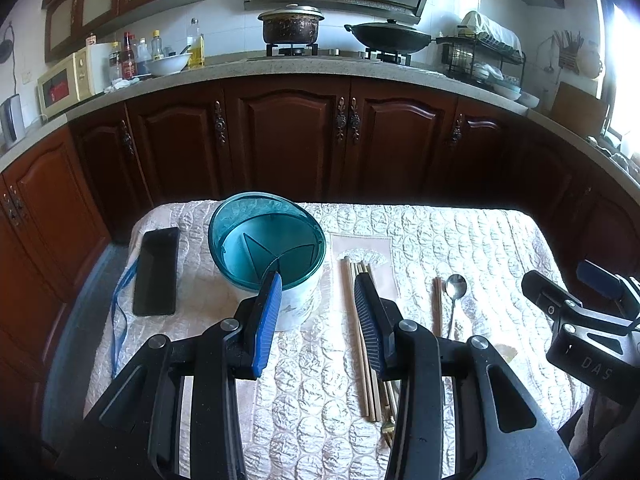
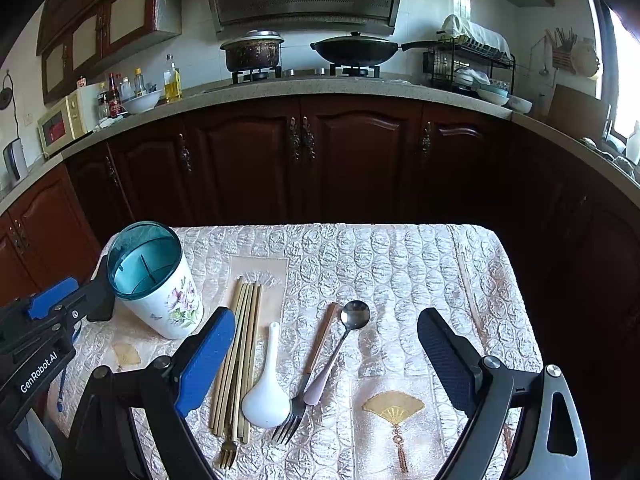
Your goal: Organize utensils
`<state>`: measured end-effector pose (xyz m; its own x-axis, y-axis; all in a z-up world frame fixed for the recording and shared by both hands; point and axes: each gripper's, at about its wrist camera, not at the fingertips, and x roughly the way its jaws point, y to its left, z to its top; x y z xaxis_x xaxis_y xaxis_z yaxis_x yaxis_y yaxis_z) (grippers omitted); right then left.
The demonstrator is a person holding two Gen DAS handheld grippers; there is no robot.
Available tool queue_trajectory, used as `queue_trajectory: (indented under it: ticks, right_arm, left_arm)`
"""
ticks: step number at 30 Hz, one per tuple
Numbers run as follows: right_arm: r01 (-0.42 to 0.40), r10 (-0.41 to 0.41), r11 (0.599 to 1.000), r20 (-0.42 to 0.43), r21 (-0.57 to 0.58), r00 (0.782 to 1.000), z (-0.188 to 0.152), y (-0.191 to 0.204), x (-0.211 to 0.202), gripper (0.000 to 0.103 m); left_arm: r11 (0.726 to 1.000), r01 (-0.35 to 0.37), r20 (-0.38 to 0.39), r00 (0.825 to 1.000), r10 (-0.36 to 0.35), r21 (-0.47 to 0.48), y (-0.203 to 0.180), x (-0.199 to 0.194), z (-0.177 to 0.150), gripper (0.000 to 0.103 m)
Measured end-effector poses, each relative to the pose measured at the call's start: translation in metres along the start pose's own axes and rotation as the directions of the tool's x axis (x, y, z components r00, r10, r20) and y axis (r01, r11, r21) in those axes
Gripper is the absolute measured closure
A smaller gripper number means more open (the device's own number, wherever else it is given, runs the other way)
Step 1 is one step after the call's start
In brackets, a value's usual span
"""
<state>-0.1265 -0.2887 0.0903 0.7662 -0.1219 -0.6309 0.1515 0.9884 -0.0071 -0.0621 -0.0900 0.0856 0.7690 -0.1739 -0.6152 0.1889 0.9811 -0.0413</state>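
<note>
A white flowered utensil holder (image 2: 168,300) with a teal divided insert stands on the quilted cloth at the left; in the left wrist view the utensil holder (image 1: 276,252) sits just ahead of my left gripper (image 1: 316,280), which is open with nothing between its fingers. Several bamboo chopsticks (image 2: 238,356), a white ceramic spoon (image 2: 266,392), a fork (image 2: 308,380) and a metal spoon (image 2: 352,320) lie side by side on the cloth. My right gripper (image 2: 326,322) hovers wide open over them, holding nothing.
A black phone (image 1: 156,272) lies left of the holder with a blue lanyard (image 1: 120,312). A small gold fork (image 2: 228,450) lies at the near end of the chopsticks. Dark wooden cabinets (image 1: 288,136) and a counter stand beyond the table's far edge.
</note>
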Motion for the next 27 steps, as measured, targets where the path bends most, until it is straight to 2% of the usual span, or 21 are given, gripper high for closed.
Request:
queue_trajectory:
  ticks: [27]
  right_arm:
    - [-0.011, 0.011, 1.000, -0.020, -0.005, 1.000, -0.0030, 0.0025, 0.0049, 0.012]
  left_arm:
    - [1.000, -0.001, -0.011, 1.000, 0.001, -0.005, 0.0028, 0.0045, -0.0040, 0.066]
